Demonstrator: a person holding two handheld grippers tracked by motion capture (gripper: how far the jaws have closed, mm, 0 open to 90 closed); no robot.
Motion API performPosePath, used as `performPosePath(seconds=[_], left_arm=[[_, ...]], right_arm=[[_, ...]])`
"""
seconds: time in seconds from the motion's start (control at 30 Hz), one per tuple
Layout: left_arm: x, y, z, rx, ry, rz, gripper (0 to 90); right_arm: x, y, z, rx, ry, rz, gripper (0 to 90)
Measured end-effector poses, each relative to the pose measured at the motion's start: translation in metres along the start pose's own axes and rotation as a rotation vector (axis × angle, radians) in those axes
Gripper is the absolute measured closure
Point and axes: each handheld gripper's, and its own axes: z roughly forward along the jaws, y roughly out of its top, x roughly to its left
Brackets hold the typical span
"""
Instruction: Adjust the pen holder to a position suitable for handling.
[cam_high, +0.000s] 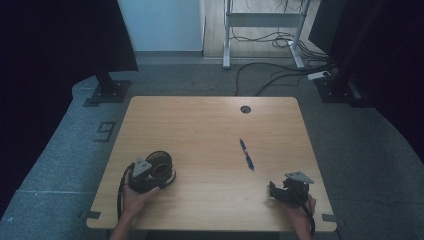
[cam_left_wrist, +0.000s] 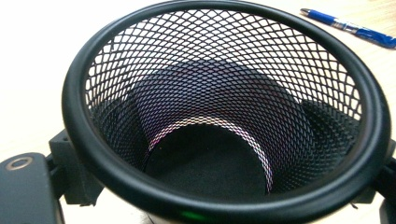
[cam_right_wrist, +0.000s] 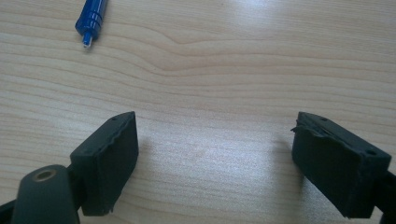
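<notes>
While the left gripper has its fingers clamped around the black mesh pen cup, the blue pen lies loose on the tabletop, right of the cup. Right gripper fingers gape wide, empty, near the pen; loading it seemingly remains.

One mesh cup, one pen (blue), two grippers.

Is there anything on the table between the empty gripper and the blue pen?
Nothing visible. The right gripper sits open near the table's front edge, and in the right gripper view bare wood runs from its jaws up to the blue pen. The mesh pen cup is far off, in the left gripper.
</notes>
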Motion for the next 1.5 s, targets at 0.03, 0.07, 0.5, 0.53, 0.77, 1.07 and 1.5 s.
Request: performPosePath(seconds=[0.03,0.07,0.5,0.53,0.77,1.07,1.5], left_arm=[[-0.001,0.000,-0.001,-0.002,-0.002,0.001,10.5],[-0.002,0.001,-0.002,-0.004,-0.004,0.002,10.5],[-0.012,0.007,-0.010,-0.024,-0.017,0.004,10.5],[-0.013,0.008,-0.011,-0.026,-0.023,-0.005,10.5],[-0.021,0.015,-0.015,-0.041,-0.023,-0.004,10.6],[-0.031,0.033,-0.012,-0.039,-0.023,0.007,10.6],[-0.050,0.055,-0.002,-0.041,-0.048,0.043,10.6]], right_arm=[[0.000,0.000,0.000,0.000,0.000,0.000,13.8],[0.000,0.000,0.000,0.000,0.000,0.001,13.8],[0.000,0.000,0.000,0.001,0.000,0.001,13.8],[0.000,0.000,0.000,0.001,0.000,0.002,13.8],[0.000,0.000,0.000,0.000,0.002,0.000,13.8],[0.000,0.000,0.000,0.000,0.001,0.000,13.9],[0.000,0.000,0.000,-0.001,0.000,-0.001,14.1]])
